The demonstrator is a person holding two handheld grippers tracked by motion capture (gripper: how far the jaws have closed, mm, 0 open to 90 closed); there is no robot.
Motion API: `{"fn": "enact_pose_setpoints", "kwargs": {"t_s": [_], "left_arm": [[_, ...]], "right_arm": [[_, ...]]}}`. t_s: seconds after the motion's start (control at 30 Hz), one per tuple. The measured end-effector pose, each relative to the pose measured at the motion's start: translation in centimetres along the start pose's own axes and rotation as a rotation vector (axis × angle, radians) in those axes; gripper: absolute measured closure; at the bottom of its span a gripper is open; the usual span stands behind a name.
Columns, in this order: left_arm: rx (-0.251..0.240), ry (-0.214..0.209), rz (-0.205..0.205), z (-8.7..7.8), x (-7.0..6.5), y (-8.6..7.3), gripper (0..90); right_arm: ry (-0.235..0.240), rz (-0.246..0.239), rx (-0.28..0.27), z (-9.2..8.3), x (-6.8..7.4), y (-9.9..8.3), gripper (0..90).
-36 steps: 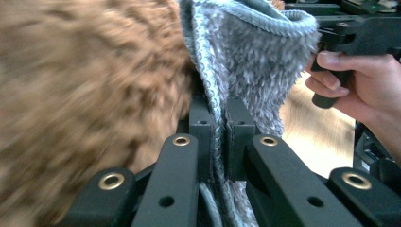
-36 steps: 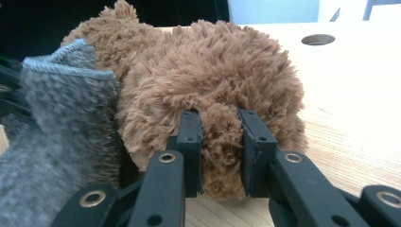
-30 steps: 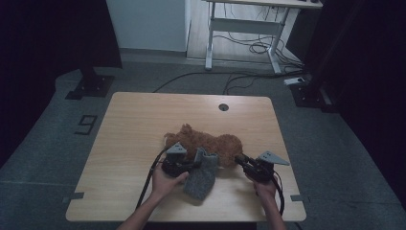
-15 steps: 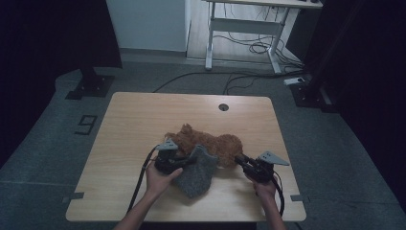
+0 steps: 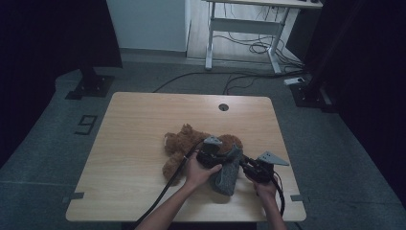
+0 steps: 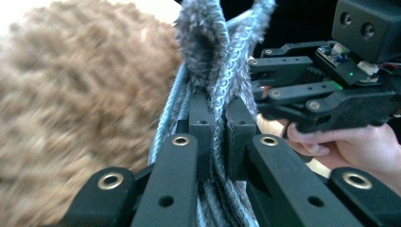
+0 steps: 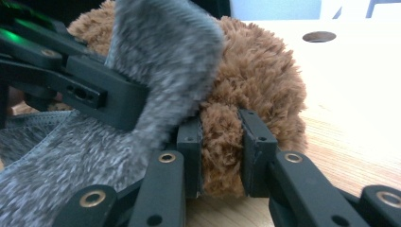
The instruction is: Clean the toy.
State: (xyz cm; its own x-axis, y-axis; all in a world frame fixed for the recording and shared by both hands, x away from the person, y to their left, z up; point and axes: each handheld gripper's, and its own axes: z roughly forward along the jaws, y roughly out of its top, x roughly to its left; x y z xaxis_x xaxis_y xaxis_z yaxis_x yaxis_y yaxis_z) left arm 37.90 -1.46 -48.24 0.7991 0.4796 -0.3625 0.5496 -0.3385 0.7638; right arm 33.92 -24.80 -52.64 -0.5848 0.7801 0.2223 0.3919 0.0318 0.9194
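A brown teddy bear [image 5: 186, 143] lies on the wooden table [image 5: 143, 120]. A grey fuzzy cloth [image 5: 228, 173] is draped at its right side. My left gripper [image 5: 221, 155] is shut on a bunched fold of that grey cloth [image 6: 222, 85], beside the bear's fur [image 6: 71, 118]. My right gripper [image 5: 242, 162] comes in from the right. In the right gripper view it [image 7: 221, 151] is shut on a tuft of the brown teddy bear [image 7: 257, 71], with the grey cloth [image 7: 156, 56] and the left gripper [image 7: 80, 90] close at the left.
A round cable hole [image 5: 223, 107] sits near the table's far edge. Cables trail from both grippers toward the near edge. On the floor beyond stand a white desk frame [image 5: 239, 28] and a dark stand base [image 5: 91, 86].
My left gripper has moved to the right with the grey cloth, closer to the right gripper. The right gripper has stayed where it was.
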Motion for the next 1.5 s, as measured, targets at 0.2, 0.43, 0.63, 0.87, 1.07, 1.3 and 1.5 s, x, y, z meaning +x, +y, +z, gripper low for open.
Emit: {"fn": "enact_pose_setpoints", "kwargs": {"t_s": [0.2, 0.43, 0.63, 0.87, 1.07, 1.3, 1.5], "left_arm": [[0.023, 0.038, -0.025, -2.2, 2.0, -1.9, 83.6], [-0.005, 0.027, -0.037, -5.1, 3.1, -3.9, 83.7], [-0.053, 0.039, -0.087, -8.5, 4.7, -5.4, 83.6], [-0.105, 0.103, -0.158, -12.8, 7.7, -7.8, 83.6], [-0.128, 0.156, -0.221, -15.6, 9.9, -9.9, 83.5], [-0.094, 0.257, -0.243, -16.8, 11.6, -11.1, 83.4], [-0.152, 0.273, -0.228, -17.9, 11.4, -10.2, 83.6]], "right_arm": [[0.034, 0.022, -0.007, 0.0, -0.5, 0.0, 72.8], [0.065, -0.002, -0.008, -0.1, -0.8, -0.1, 72.6], [0.09, 0.007, -0.003, -0.2, -1.2, -0.2, 72.4], [0.093, 0.008, 0.001, -0.2, -1.2, -0.2, 72.4], [0.095, 0.013, 0.003, -0.2, -1.2, -0.2, 72.2], [0.094, 0.009, 0.004, -0.2, -1.2, -0.2, 72.2], [0.092, 0.011, 0.006, -0.2, -1.3, -0.2, 72.1]]}}
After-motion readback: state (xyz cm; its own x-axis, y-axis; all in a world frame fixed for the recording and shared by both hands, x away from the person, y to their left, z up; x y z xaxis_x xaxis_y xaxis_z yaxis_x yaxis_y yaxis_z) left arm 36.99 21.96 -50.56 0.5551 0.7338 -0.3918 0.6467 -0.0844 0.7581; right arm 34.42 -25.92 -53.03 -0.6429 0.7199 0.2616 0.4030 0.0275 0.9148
